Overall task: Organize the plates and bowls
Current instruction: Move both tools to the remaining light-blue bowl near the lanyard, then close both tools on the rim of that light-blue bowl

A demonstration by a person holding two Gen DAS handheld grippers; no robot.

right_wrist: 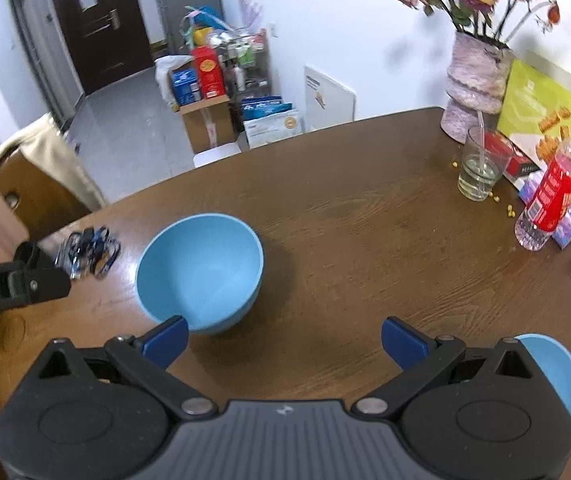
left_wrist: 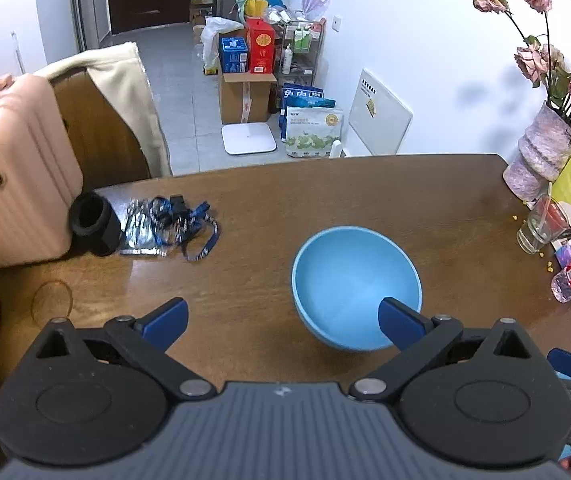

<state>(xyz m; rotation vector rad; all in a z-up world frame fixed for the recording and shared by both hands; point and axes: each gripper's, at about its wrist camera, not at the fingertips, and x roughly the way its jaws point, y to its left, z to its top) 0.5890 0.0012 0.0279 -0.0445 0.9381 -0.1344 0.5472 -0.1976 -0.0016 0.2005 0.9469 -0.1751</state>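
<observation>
The blue bowl sat upright on the wooden table, just ahead of the left gripper and off to that gripper's right, so that its right fingertip overlapped the bowl's near rim in the view. Whether the pad touched the rim or hung above it could not be told. From the right gripper the same bowl lay ahead and to its left, beside its left fingertip. Both grippers stood spread wide with nothing between their fingers.

The bowl looked like smooth, matte plastic or melamine: deep, round-bottomed, with a thin plain rim and no handle. It would probably be light and stiff, unlikely to break, but slick, and its curved base might let it rock or slide on the polished tabletop when nudged. The best hold was likely the rim, one finger inside the wall and one outside, pinched firmly because the wall slopes and could slip upward out of the pads.

A second pale blue curved piece, possibly a plate or another bowl, showed low on the right gripper's right side, mostly hidden behind its body. The table was dark brown with visible grain and a glossy finish. Farther off to the right stood a drinking glass and a red-labelled bottle, well clear of the bowl.
</observation>
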